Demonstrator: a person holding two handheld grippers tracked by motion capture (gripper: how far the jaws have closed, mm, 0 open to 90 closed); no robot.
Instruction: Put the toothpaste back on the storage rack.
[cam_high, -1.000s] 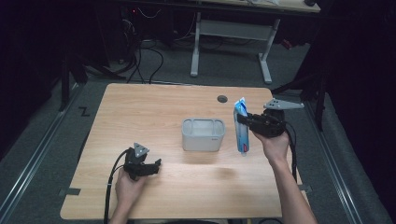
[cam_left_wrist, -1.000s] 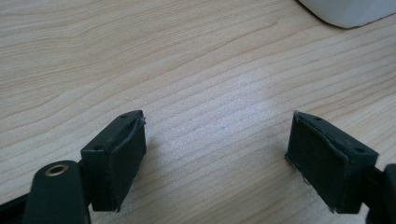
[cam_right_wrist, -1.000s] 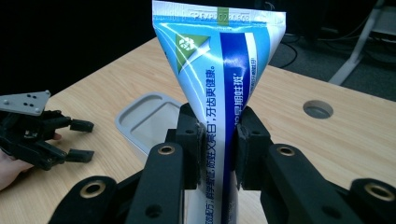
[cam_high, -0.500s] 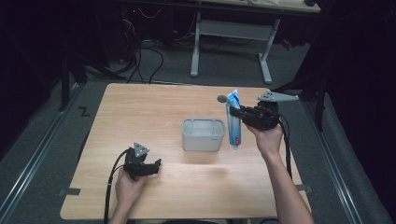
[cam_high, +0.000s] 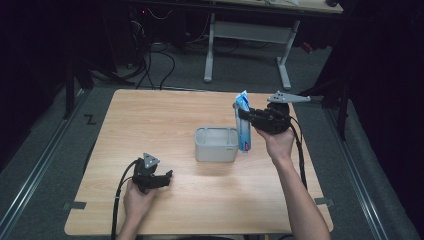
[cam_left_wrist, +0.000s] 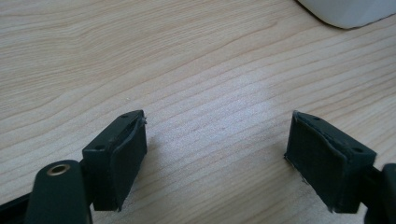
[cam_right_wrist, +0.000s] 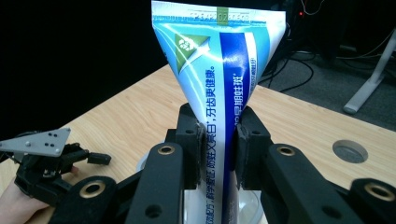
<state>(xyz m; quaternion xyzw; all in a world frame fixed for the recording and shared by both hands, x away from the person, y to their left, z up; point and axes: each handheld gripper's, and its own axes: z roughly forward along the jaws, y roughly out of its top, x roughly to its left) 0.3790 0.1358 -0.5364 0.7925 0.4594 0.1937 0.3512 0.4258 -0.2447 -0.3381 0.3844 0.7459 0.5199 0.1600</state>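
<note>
The right tool (cam_high: 245, 116) is clamped tight on a toothpaste tube (cam_high: 243, 125), pinched about mid-body between the two black pads (cam_right_wrist: 196, 144). The tube is held upright, flat crimped end up, with blue and white print seen clearly in the right gripper view (cam_right_wrist: 223, 93). Its lower end hangs just beside the right edge of a small grey tub (cam_high: 216, 144), which sits roughly mid-counter; whether tube and tub are touching can't be told. Just past the tube, a round hole (cam_right_wrist: 350, 150) is set into the far part of the counter (cam_high: 165, 120).

The left tool (cam_high: 167, 176) is rested low on the near left part of the counter, jaws spread wide with nothing between them, just bare wood grain seen there (cam_left_wrist: 215, 135). A corner of the tub (cam_left_wrist: 348, 11) is caught at the far right of the left gripper view.
</note>
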